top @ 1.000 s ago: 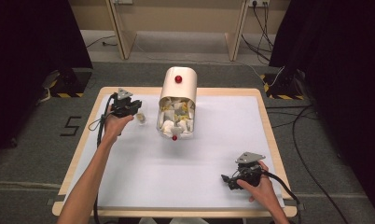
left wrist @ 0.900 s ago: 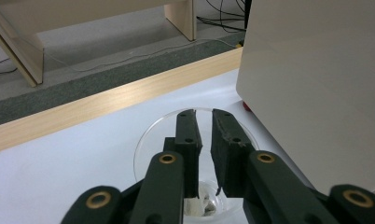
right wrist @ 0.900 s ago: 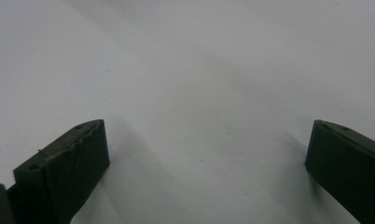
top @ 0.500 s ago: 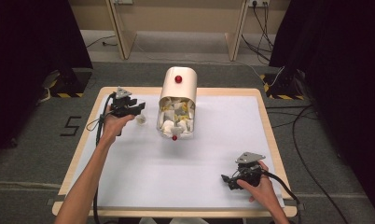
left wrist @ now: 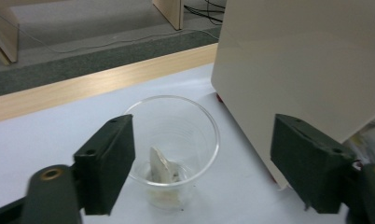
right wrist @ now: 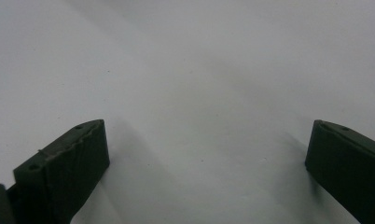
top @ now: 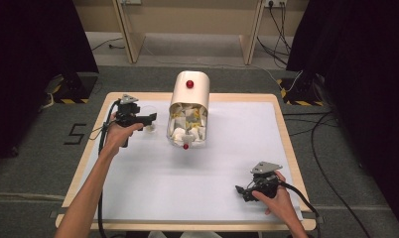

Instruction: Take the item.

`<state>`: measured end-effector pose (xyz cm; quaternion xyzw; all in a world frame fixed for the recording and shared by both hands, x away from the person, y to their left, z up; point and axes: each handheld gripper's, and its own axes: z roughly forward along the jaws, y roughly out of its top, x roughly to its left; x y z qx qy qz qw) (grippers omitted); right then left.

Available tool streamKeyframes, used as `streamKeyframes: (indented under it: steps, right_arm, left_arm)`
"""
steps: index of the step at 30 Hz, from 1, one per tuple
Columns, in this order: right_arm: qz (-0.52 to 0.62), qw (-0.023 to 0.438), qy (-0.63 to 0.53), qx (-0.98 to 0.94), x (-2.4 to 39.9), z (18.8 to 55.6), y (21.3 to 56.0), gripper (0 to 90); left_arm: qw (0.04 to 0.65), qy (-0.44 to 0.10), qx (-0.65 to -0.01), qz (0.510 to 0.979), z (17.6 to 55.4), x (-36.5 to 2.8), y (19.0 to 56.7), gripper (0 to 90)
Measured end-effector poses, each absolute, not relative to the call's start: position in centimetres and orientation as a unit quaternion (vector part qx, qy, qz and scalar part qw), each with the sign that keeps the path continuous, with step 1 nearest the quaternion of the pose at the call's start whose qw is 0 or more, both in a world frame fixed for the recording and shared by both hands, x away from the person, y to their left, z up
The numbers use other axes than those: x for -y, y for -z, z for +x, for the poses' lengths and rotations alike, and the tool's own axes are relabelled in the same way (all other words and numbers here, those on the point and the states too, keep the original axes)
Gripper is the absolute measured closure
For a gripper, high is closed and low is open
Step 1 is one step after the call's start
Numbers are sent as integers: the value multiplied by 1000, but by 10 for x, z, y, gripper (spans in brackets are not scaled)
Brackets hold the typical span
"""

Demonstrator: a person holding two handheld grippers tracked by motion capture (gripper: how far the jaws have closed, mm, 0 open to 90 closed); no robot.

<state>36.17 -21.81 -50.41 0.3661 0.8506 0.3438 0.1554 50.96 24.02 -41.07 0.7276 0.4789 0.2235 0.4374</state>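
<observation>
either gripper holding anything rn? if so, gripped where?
Nothing held. Left gripper is open above the clear plastic cup, not touching it. Right gripper is open over bare table.

High view: overhead, facing forward and down, whole white-covered wooden surface (top: 153,188) framed. Left gripper view: close, low, angled down at clear plastic cup (left wrist: 171,144) beside cream rounded box (left wrist: 307,60), both shared with high view. Right gripper view: very close, facing bare white surface.
</observation>
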Motion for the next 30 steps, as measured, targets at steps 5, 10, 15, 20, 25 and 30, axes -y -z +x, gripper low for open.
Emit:
streamKeyframes:
  steps: [5,10,15,20,25,30]
  right_arm:
    - [366,155,-344,-851,218,362,504,2]
    - [365,156,-344,-851,218,362,504,2]
    - [367,155,-344,-850,218,361,504,2]
    - [366,155,-343,-851,218,362,504,2]
    - [367,155,-344,-850,218,361,504,2]
    - [367,155,-344,-851,218,362,504,2]
  left_arm:
    - [447,-216,-469,730,504,-240,412,147]
    - [447,-214,-472,729,500,-241,413,147]
    - [443,-214,-471,732,495,-240,412,147]
    - [446,-213,-466,734,488,-237,412,147]
    - [448,-214,-462,735,483,-235,411,147]
    - [450,-215,-459,735,480,-233,410,148]
